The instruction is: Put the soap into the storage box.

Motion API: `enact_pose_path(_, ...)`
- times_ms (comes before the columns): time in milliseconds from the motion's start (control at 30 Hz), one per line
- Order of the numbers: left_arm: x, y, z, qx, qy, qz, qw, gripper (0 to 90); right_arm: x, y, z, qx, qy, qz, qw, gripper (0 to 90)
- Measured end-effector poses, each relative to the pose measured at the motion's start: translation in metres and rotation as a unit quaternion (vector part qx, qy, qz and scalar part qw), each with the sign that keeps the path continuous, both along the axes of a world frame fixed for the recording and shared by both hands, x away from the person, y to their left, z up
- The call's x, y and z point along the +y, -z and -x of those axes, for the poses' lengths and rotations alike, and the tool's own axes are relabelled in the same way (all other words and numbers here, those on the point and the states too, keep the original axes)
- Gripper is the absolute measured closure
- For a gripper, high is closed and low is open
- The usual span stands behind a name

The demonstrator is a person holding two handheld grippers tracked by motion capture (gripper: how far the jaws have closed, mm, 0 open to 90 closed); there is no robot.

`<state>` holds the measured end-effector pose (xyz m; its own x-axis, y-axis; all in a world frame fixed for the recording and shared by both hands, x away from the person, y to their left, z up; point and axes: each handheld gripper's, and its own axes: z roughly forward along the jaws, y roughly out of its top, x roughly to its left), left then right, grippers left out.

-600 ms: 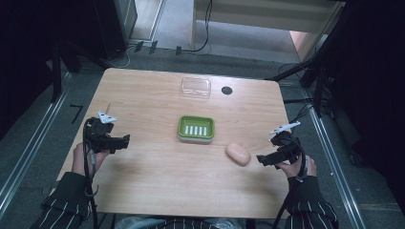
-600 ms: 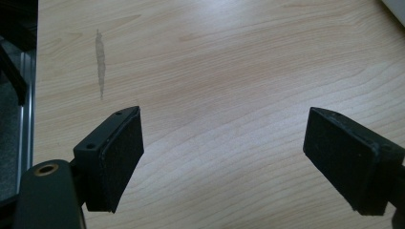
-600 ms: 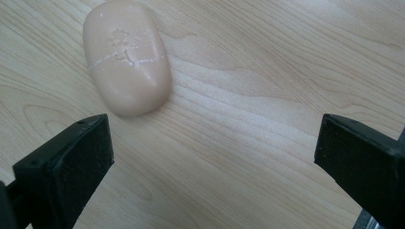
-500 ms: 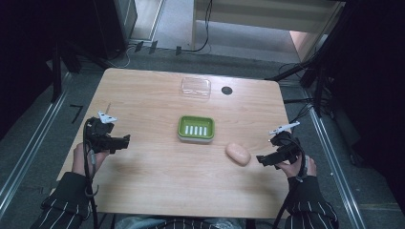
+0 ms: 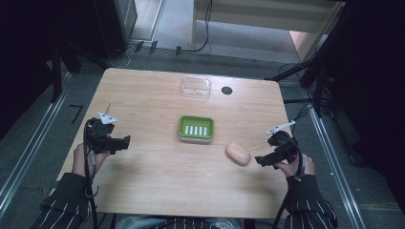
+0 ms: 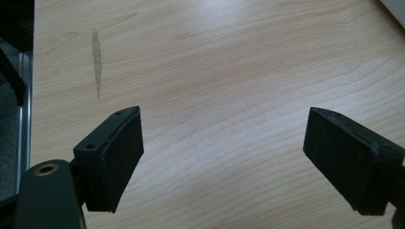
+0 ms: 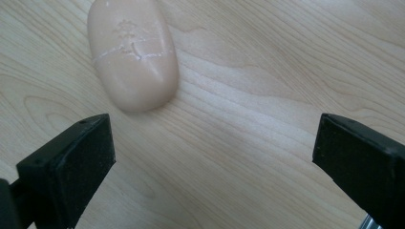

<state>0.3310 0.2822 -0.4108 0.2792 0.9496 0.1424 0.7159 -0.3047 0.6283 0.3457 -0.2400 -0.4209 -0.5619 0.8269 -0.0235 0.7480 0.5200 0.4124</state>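
Soap bar (image 5: 238, 154) lies flat on the table (image 5: 157, 191), right of centre, just ahead of our right gripper (image 5: 263, 161).

Path to it is bare wood; both the right gripper and the left gripper (image 5: 125, 141) are released, jaws wide, nothing between them. Green soap dish (image 5: 196, 128) sits mid-table, near the soap but apart, slotted insert, nothing in it. Clear lid (image 5: 196, 88) and a dark round hole (image 5: 227, 90) are at the far edge. Soap's long axis runs diagonally, one rounded end toward the dish, the other toward our right gripper.
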Motion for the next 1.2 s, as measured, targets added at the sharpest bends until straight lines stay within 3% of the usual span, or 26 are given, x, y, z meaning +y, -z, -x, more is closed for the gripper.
enact_pose_path(300,0.002,-0.001,0.006,-0.002,-0.005,0.001,1.0,14.4,0.014,-0.004,-0.003,0.001,-0.025,0.016,0.9995,0.7)
enact_pose_path(567,0.002,0.0,0.002,-0.001,-0.007,0.002,1.0,14.4,0.027,-0.009,-0.019,0.018,-0.061,0.03,0.9975,0.7)
enact_pose_path(667,0.002,0.0,0.003,0.0,-0.007,0.004,1.0,14.4,0.032,-0.014,-0.025,0.013,-0.071,0.028,0.997,0.7)
enact_pose_path(967,0.001,0.001,0.002,0.001,-0.005,0.004,1.0,14.5,0.052,-0.012,-0.04,0.031,-0.121,0.047,0.991,0.7)
enact_pose_path(1200,0.002,0.001,0.002,0.002,-0.006,0.005,1.0,14.4,0.064,-0.007,-0.05,0.05,-0.144,0.061,0.9864,0.7)
